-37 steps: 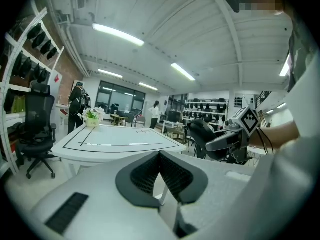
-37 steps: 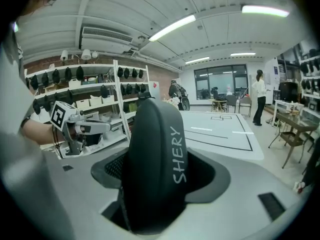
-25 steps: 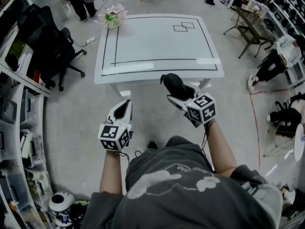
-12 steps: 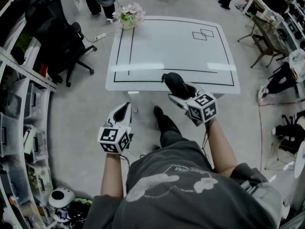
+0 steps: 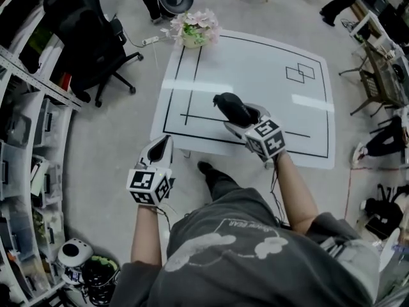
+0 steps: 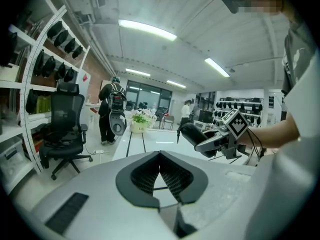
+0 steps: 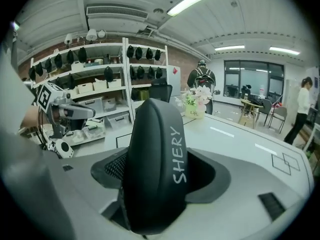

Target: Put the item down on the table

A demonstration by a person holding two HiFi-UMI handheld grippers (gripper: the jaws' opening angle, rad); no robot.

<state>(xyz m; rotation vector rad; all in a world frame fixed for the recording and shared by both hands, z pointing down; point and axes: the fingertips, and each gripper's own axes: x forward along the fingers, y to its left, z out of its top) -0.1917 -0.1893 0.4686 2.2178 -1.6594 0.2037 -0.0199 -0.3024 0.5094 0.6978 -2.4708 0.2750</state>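
A black, rounded case [image 5: 232, 109] marked "SHERY" [image 7: 155, 169] is clamped between the jaws of my right gripper [image 5: 245, 118], which hangs over the near part of the white table [image 5: 255, 75]. The left gripper view shows the same case [image 6: 192, 133] held out above the tabletop. My left gripper [image 5: 161, 147] is shut with nothing in it, its ribbed pads [image 6: 167, 176] pressed together, and sits off the table's near left corner, above the floor.
A pot of pink flowers [image 5: 193, 29] stands at the table's far left corner. Black lines and two small squares [image 5: 300, 73] mark the tabletop. A black office chair [image 5: 96, 37] and shelving [image 5: 25, 139] are on the left. People stand beyond the table.
I have stepped toward the table. My right gripper with the case has gone from the near edge to over the tabletop. The left gripper stays shut beside me.
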